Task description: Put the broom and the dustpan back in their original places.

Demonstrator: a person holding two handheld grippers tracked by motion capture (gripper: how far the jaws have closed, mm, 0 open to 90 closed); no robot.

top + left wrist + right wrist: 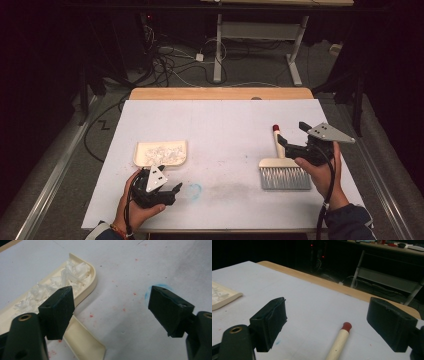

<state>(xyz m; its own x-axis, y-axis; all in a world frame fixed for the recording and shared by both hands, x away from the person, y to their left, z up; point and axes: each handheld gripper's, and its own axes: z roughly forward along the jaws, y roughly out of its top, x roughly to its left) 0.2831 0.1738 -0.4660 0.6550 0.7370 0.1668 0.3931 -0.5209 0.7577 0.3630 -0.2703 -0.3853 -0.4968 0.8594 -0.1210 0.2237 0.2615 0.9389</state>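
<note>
Here the brush [284, 170] lies flat on the white sheet [225, 130] that covers the bench [220, 93], its grey bristles toward the person and its cream handle pointing away, ending in a red tip [275, 128]. Taking that brush as the landmark: the right hand-held gripper [292, 134] hangs just above and beside its handle, jaws spread wide with nothing pressed between them; in the right gripper view the handle [337, 343] lies on the sheet below the gap, untouched by either pad. No earlier picture shows how the jaws came to stand so.

Well to the left of the brush sits the cream dustpan [161, 153], holding a heap of clear shreds [53, 286]. The left hand-held gripper [172, 192] rests low on the nearer side of the dustpan, far from the brush, its jaws also apart and empty; in the left gripper view one pad stands over the dustpan's handle [86, 343], the other over bare sheet. A faint blue smudge [194, 190] marks the sheet between the left gripper and the brush.
</note>
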